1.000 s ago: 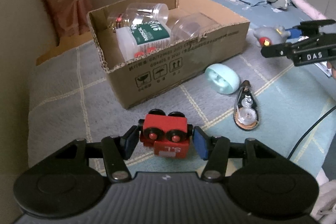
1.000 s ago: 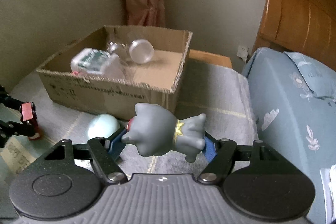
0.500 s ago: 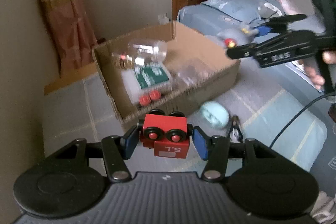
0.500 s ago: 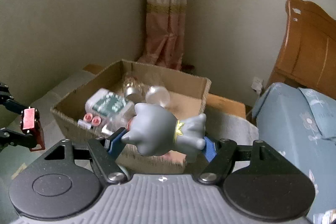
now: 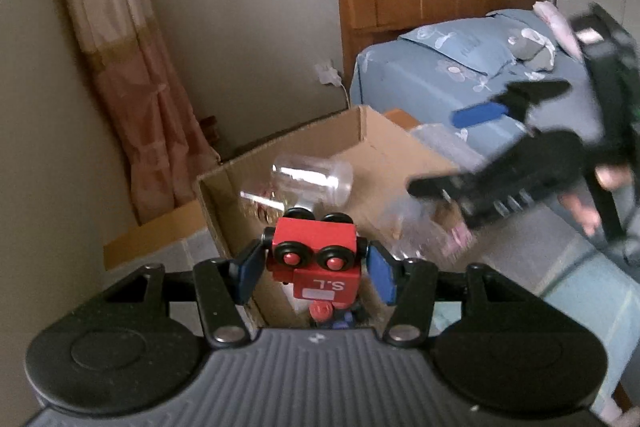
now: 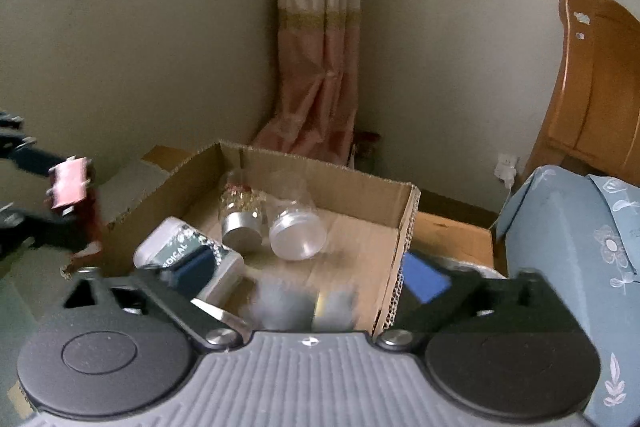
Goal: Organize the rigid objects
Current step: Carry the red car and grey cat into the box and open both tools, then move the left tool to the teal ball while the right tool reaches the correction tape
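The right tool (image 6: 304, 279) is gaping, its jaws just opened — a blurred grey figurine (image 6: 304, 305) is dropping into the cardboard box (image 6: 404, 223) among jars. The left tool (image 5: 316, 267) is gripping the red toy train (image 5: 316, 255) over the box — seemingly next in.

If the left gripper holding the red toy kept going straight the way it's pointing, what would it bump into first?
Probably the clear plastic jar lying in the cardboard box, straight past the red toy in the left gripper; depth is hard to judge.

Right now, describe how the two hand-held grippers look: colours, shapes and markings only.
The left hand-held gripper has a ribbed grey body, two round black discs at its sides, black jointed links with silver rivets and flat blue pads on its fingers. The right hand-held gripper is built the same: grey ribbed body, black discs, blue pads. A small white mark sits at the centre of each body.
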The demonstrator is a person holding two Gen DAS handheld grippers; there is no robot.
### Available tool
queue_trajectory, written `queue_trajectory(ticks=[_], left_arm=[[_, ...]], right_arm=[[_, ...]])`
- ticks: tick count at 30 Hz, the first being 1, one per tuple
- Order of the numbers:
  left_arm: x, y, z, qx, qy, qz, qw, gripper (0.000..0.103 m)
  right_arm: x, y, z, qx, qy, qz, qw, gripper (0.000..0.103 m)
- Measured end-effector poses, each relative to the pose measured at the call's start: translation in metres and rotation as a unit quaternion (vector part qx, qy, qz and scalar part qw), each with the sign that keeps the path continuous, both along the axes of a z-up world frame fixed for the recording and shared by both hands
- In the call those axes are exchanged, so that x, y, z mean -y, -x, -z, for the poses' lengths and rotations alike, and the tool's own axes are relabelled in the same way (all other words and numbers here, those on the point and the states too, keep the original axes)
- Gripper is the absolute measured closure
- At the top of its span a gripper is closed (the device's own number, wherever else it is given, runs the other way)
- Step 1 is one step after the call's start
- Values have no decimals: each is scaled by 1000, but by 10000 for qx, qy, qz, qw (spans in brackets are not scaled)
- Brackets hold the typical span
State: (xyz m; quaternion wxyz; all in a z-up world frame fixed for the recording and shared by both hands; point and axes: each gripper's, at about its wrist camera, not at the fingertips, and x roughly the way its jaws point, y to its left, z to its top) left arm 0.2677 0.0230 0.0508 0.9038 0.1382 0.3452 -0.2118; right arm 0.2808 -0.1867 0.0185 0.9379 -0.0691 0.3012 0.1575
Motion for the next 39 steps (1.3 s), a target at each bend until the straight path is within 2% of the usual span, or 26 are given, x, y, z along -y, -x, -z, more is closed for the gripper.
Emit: queue_trajectory(ticks=[3, 10, 17, 23, 25, 26, 27, 29, 39], left_arm=[[5, -16, -5, 29, 2, 11, 10000, 48], [32, -50, -11, -88, 6, 162, 9998, 48], [78, -78, -3, -324, -82, 460, 9984, 48], [114, -100, 14, -532, -149, 525, 9971, 48], [121, -102, 17, -551, -138, 551, 9969, 38], [122, -104, 17, -574, -101, 546, 9968, 19], [122, -102, 16, -537, -55, 499, 9973, 7], [121, -95, 13, -378, -46, 431, 9983, 6], [105, -67, -5, -384, -152, 282, 9987, 6]], right_arm=[[7, 8, 2, -87, -146, 23, 9999, 0], [18, 37, 3, -249, -152, 224, 9993, 0], [29, 51, 1, -278, -280, 387, 9985, 0], [36, 57, 7, -388, -289, 503, 9976, 0], [39, 58, 10, -451, -348, 486, 9972, 0], [40, 58, 11, -494, -353, 473, 9970, 0], [40, 59, 11, -503, -338, 468, 9971, 0], [39, 62, 11, -477, -298, 455, 9974, 0], [32, 82, 0, -348, -238, 445, 9981, 0]])
